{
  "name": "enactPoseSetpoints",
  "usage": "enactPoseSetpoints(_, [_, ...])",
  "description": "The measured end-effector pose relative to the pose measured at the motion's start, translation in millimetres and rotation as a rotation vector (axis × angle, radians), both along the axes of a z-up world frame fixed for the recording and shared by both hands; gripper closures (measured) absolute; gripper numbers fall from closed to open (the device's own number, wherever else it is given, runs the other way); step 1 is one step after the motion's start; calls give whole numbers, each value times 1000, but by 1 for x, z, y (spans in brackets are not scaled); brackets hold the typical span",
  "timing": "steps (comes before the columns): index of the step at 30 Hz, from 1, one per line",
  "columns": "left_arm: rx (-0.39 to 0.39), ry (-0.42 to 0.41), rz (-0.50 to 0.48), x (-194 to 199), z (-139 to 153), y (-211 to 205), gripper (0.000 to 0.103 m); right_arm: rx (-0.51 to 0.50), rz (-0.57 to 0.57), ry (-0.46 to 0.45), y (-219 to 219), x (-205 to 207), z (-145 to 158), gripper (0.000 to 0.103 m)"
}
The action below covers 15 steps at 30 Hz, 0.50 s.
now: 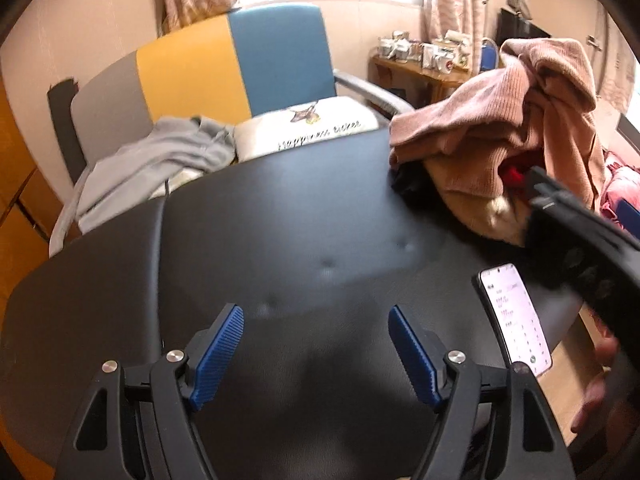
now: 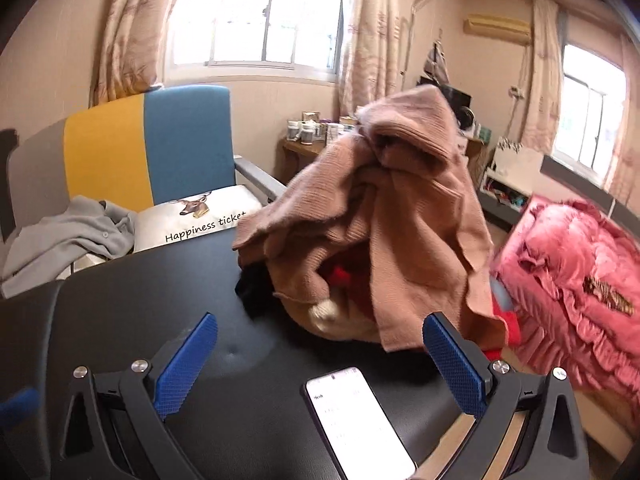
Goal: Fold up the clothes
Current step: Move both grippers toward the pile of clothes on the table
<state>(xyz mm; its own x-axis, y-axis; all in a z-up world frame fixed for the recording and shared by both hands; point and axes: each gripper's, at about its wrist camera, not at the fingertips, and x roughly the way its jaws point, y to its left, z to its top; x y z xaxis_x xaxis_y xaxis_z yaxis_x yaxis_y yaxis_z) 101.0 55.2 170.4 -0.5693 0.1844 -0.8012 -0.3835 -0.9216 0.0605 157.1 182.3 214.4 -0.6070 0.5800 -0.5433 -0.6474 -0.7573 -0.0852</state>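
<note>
Left tongs (image 1: 316, 340) and right tongs (image 2: 320, 356) both wide open, empty. Crumpled pink knit sweater (image 2: 380, 208) heaped on black bench (image 1: 280, 208), far right. Only right view shows pink ruffled bedding (image 2: 572, 280).

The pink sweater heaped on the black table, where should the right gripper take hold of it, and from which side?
Probably the loose ribbed hem of the pink sweater, hanging at the near edge of the heap. It is a thin free flap facing the open right gripper, so come straight in from the front, low over the table, passing above the phone.
</note>
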Motion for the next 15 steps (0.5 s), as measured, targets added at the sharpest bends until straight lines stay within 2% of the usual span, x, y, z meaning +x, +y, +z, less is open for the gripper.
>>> enactPoseSetpoints(5, [23,-25,-3,20,1,10,26,50,-44,-22,14,30,5,0])
enactPoseSetpoints(7, [20,-7,-20,28,5,14,26,44,-61,-32,8,41,4,0])
enactPoseSetpoints(9, [24,17,-35,35,7,17,26,41,-61,-10,20,38,4,0])
enactPoseSetpoints(12, [22,17,-56,38,9,20,26,1,-77,-34,28,45,-2,0])
enactPoseSetpoints(15, [22,28,-62,38,11,24,26,6,-78,-24,25,50,-1,0])
